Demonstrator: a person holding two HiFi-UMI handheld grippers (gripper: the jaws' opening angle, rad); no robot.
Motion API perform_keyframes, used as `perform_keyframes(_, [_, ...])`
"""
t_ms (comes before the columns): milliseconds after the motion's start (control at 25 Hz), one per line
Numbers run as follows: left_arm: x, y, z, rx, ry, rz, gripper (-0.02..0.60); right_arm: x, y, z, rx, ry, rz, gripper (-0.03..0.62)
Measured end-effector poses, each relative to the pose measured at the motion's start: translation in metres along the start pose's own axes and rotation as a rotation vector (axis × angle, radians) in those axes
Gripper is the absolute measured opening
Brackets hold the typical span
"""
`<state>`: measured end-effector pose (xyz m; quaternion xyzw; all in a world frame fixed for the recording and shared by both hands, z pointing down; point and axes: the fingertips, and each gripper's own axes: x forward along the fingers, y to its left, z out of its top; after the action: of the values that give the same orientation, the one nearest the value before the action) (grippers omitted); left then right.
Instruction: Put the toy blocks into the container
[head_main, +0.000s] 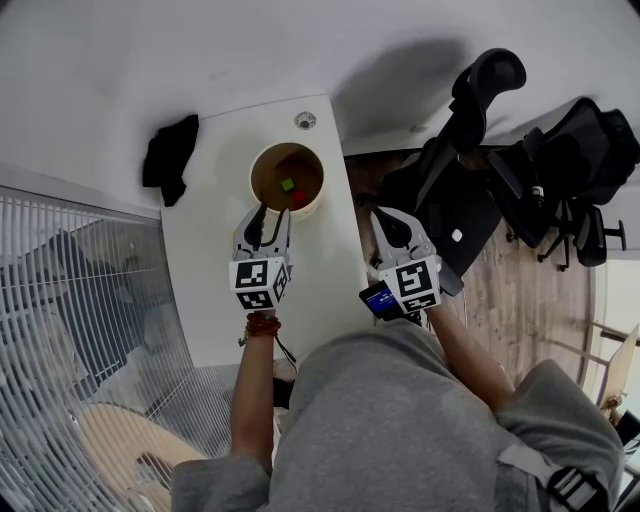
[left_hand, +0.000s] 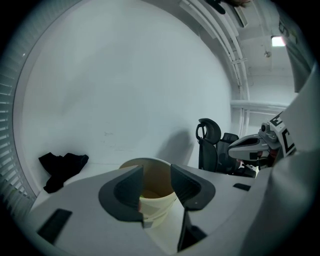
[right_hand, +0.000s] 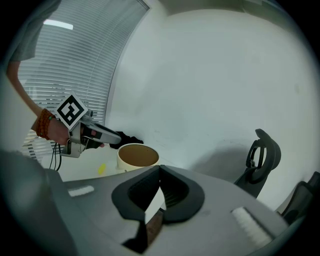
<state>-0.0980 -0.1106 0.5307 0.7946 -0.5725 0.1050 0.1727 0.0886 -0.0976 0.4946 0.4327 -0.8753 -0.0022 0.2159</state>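
White counter (head_main: 205, 260) runs ahead of both sets of jaws. Black office chairs (head_main: 470, 150) stand off to R of R jaws, on wood floor. Cream round container (head_main: 252, 180) is upright on counter, dead ahead of L gripper (left_hand: 156, 175) and seen through the gap betw. its jaws. From R gripper (right_hand: 159, 170) it sits ahead and well to L. L jaws are apart w/ nothing betw. them, tips near container's near rim; contact can't be told. R jaws are closed tip to tip, empty, held by counter's R edge. Black cloth (head_main: 168, 155) lies ahead-L of L jaws at counter's L edge, apart from container. Green block (head_main: 287, 184) and red block (head_main: 299, 200) lie inside container, ahead of L jaws. Small yellow piece (right_hand: 101, 169) on counter below L jaws, just beside container wall; block or not, can't tell. Small round fitting (head_main: 305, 120) in counter beyond container.
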Motion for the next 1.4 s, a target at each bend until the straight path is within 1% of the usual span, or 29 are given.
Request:
perform_keyframes(240, [-0.015, 0.015, -0.018, -0.017, 0.024, 0.037, 0.175, 0.001, 0.002, 0.002, -0.006, -0.001, 0.005, 0.011])
perform_keyframes(480, [-0.027, 0.022, -0.031, -0.024, 0.038, 0.060, 0.175, 0.004, 0.009, 0.007, -0.020, -0.007, 0.022, 0.011])
perform_keyframes(760, [-0.038, 0.031, -0.048, -0.040, 0.056, 0.094, 0.175, 0.012, 0.017, 0.021, -0.039, -0.030, 0.047, 0.012])
perform_keyframes(960, [-0.046, 0.035, -0.062, -0.038, 0.080, 0.106, 0.175, 0.017, 0.028, 0.025, -0.041, -0.044, 0.078, 0.011])
perform_keyframes(1160, [-0.052, 0.040, -0.073, -0.036, 0.096, 0.121, 0.173, 0.020, 0.041, 0.023, -0.053, -0.034, 0.104, 0.011])
perform_keyframes(1400, [-0.059, 0.045, -0.091, -0.045, 0.125, 0.135, 0.172, 0.022, 0.058, 0.026, -0.060, -0.042, 0.158, 0.011])
